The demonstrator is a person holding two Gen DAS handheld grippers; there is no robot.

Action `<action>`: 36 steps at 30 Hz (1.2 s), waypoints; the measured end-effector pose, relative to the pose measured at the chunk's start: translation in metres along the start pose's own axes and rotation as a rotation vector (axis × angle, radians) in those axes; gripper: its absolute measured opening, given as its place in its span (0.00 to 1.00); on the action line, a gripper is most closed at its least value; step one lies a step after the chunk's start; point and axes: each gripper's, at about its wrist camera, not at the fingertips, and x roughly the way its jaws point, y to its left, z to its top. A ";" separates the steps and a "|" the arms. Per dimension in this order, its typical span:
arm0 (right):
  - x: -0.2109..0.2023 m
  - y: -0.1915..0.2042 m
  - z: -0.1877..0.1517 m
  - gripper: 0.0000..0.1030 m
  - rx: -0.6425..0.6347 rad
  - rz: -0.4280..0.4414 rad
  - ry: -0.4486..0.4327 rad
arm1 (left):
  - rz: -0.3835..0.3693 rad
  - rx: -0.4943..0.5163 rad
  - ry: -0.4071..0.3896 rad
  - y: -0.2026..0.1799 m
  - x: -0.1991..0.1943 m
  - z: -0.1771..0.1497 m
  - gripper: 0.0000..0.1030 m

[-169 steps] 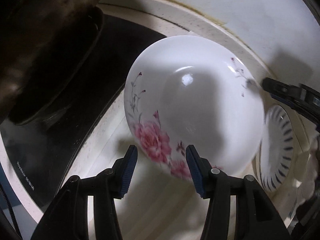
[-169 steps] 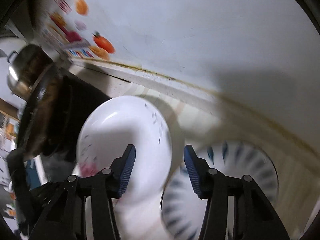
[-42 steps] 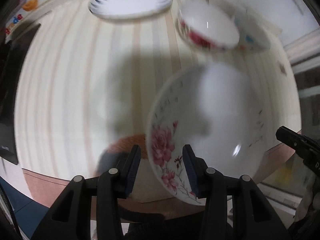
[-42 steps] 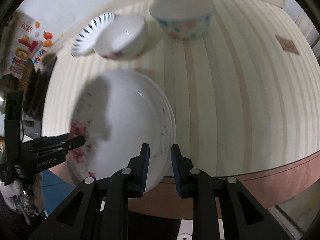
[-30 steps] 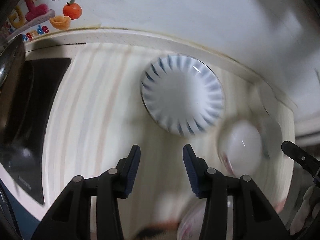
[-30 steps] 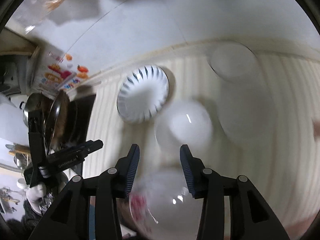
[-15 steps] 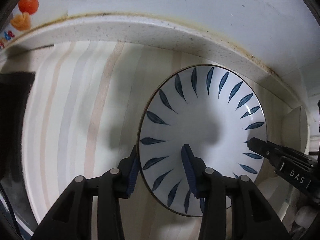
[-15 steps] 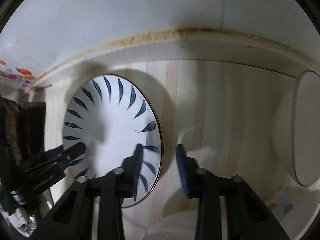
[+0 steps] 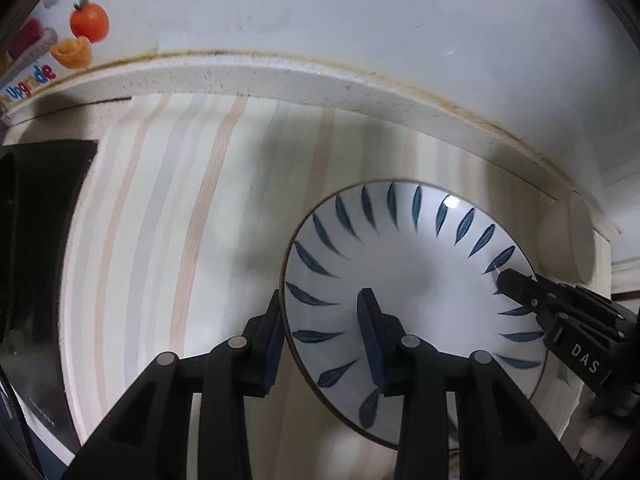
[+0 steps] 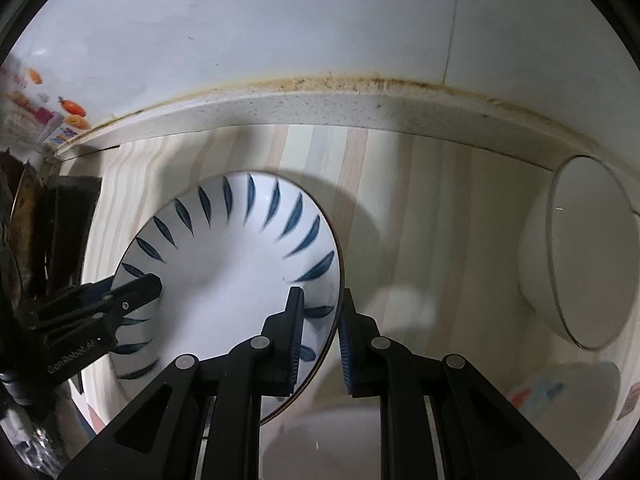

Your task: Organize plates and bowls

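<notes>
A white plate with blue leaf marks (image 9: 408, 276) lies on the striped counter near the back ledge; it also shows in the right wrist view (image 10: 236, 272). My left gripper (image 9: 322, 336) is open and straddles the plate's left rim, one finger outside and one over the plate. My right gripper (image 10: 320, 332) is open only a narrow gap, with its jaws on either side of the plate's right rim; whether the pads touch is unclear. Each gripper shows in the other's view, the right one (image 9: 560, 316) and the left one (image 10: 92, 312).
A plain white bowl (image 10: 580, 256) stands at the right by the ledge, with a bowl with coloured marks (image 10: 560, 396) in front of it. A white dish (image 10: 332, 440) lies under my right gripper. A black cooktop (image 9: 36, 260) is at the left. The wall is just behind.
Both grippers have come in on the blue-leaf plate from opposite sides. The right jaws have narrowed around its rim. The flowered plate held earlier is out of view.
</notes>
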 end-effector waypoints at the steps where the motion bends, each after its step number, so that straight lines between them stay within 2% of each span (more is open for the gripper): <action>1: -0.009 0.000 -0.005 0.18 0.002 0.001 -0.012 | -0.002 0.006 -0.006 -0.002 -0.007 -0.005 0.32; 7: -0.060 0.001 -0.031 0.18 0.013 0.013 -0.085 | -0.047 0.042 -0.057 -0.012 -0.052 -0.032 0.32; 8: -0.074 0.002 -0.040 0.18 0.016 0.015 -0.104 | -0.054 0.048 -0.063 -0.021 -0.058 -0.027 0.32; 11: -0.101 0.007 -0.060 0.18 0.025 0.010 -0.143 | -0.080 0.085 -0.089 -0.030 -0.086 -0.049 0.32; 14: -0.139 -0.001 -0.090 0.18 0.042 -0.002 -0.180 | -0.098 0.128 -0.113 -0.045 -0.107 -0.063 0.32; 18: -0.171 0.000 -0.135 0.18 0.073 -0.020 -0.211 | -0.132 0.187 -0.132 -0.059 -0.136 -0.099 0.32; 23: -0.205 -0.003 -0.194 0.18 0.115 -0.024 -0.242 | -0.155 0.241 -0.128 -0.069 -0.149 -0.132 0.32; 28: -0.228 -0.009 -0.252 0.18 0.147 -0.020 -0.261 | -0.147 0.290 -0.115 -0.080 -0.155 -0.163 0.32; 36: -0.214 -0.024 -0.313 0.18 0.174 0.018 -0.220 | -0.105 0.297 -0.050 -0.088 -0.128 -0.196 0.32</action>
